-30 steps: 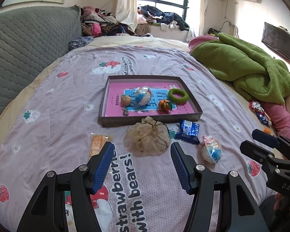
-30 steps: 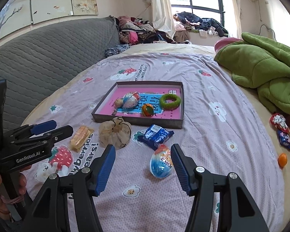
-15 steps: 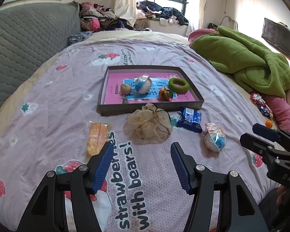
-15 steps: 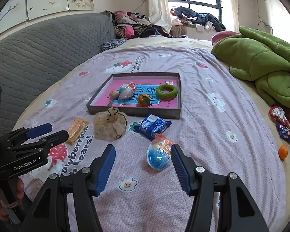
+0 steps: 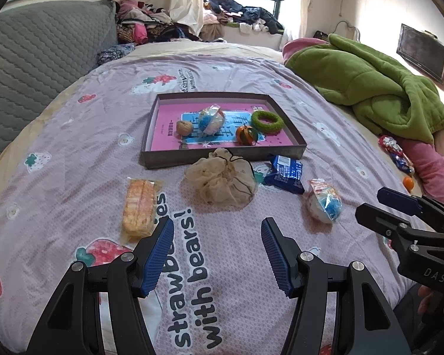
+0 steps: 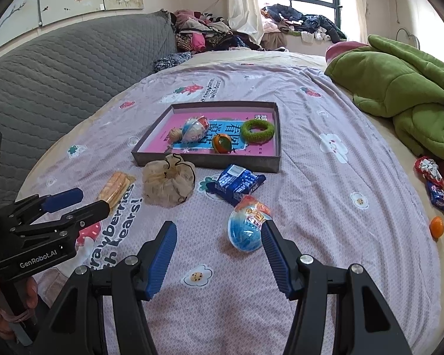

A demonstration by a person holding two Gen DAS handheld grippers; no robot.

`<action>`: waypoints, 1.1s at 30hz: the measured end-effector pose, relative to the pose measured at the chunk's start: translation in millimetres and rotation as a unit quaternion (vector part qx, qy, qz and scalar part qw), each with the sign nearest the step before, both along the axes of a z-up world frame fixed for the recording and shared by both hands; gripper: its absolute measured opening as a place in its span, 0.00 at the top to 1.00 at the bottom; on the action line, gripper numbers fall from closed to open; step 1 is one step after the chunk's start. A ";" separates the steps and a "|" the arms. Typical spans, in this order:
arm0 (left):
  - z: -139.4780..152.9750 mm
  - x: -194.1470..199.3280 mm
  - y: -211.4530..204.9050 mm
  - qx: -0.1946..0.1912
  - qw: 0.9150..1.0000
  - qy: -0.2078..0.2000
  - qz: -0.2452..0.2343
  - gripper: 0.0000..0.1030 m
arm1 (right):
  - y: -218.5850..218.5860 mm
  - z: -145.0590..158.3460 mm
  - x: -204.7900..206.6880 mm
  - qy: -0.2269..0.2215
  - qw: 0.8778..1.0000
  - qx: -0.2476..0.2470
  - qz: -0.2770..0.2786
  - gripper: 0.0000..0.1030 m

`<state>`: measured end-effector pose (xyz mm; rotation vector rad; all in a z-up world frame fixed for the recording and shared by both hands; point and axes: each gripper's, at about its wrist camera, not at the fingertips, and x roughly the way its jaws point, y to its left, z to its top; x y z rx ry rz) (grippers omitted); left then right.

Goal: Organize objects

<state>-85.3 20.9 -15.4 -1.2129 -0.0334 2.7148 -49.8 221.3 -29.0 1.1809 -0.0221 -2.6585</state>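
Hovering above a lilac bedsheet [image 5: 334, 118] printed with strawberries and bears, the left gripper [image 5: 217, 227] has its blue-padded fingers [image 5: 158, 254] spread wide and holds nothing; the right gripper [image 6: 219, 230] is likewise spread and empty, its right finger just in front of a blue plastic-wrapped egg toy [image 6: 247, 224] that lies on the sheet. A shallow grey tray [image 5: 222, 156] with a pink printed floor sits at the centre of the bed and contains a walnut [image 5: 184, 127], a second wrapped egg toy [image 5: 211, 119], a small orange-and-green ball [image 5: 245, 135] and a fuzzy green ring [image 5: 267, 122]. Outside the tray, close to its near wall, lie a beige drawstring mesh pouch [image 5: 223, 182] and a blue snack packet [image 5: 285, 173]; whether the pouch touches the wall cannot be told. A wrapped orange wafer bar [image 5: 139, 204] lies to the left of the pouch, just ahead of the left gripper's left finger. In the left wrist view the blue egg toy appears to the right of the snack packet, between it and the tip of the right gripper. A crumpled green blanket [image 5: 379, 88] covers the far right of the bed, with several small wrapped sweets [image 6: 433, 182] and a small orange piece [image 6: 437, 226] near the bed's right edge.
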 end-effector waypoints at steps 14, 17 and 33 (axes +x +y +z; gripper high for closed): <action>-20.9 -5.3 2.0 0.003 1.000 -0.018 -0.005 0.39 | -4.0 -17.3 -7.4 -0.020 1.000 0.009 0.000 0.43; -25.2 -7.8 2.3 0.004 1.000 -0.023 -0.005 0.39 | -4.7 -20.9 -8.9 -0.024 1.000 0.010 0.000 0.43; -37.5 -14.9 5.1 0.011 0.999 -0.047 -0.007 0.39 | -2.6 -39.9 -17.4 -0.048 0.999 0.007 -0.005 0.43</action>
